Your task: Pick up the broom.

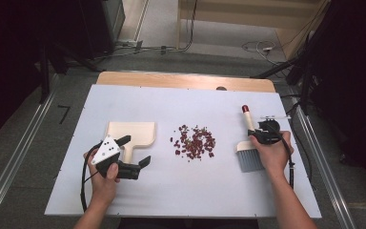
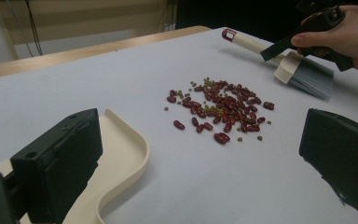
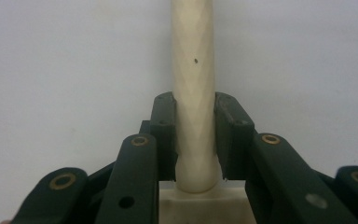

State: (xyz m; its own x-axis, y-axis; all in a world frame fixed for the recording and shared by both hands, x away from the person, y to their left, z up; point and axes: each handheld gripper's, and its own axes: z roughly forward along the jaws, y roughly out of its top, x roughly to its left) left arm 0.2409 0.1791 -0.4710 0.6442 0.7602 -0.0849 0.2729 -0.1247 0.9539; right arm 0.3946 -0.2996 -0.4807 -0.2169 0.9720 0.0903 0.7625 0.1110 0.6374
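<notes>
A white sheet (image 1: 181, 191) is spread over a wooden table (image 1: 186, 80), which stands on a grey floor with cables trailing at the far side; the surroundings are dark. A pile of red beans (image 1: 194, 142) mixed with a few small greenish ones is gathered at the centre of the sheet. The cream dustpan (image 1: 131, 134) is laid left of the pile, its handle partly covered by the left gripper (image 1: 137, 151), whose jaws are spread wide apart either side of that handle without touching it. The brush (image 1: 249, 140) is found right of the pile, its long axis running away from the person, red-tipped handle end far, grey bristles near. The right gripper (image 3: 195, 140) is clamped on the cream handle just above the brush head; the bristles are partly hidden by the person's hand (image 1: 272, 151).
</notes>
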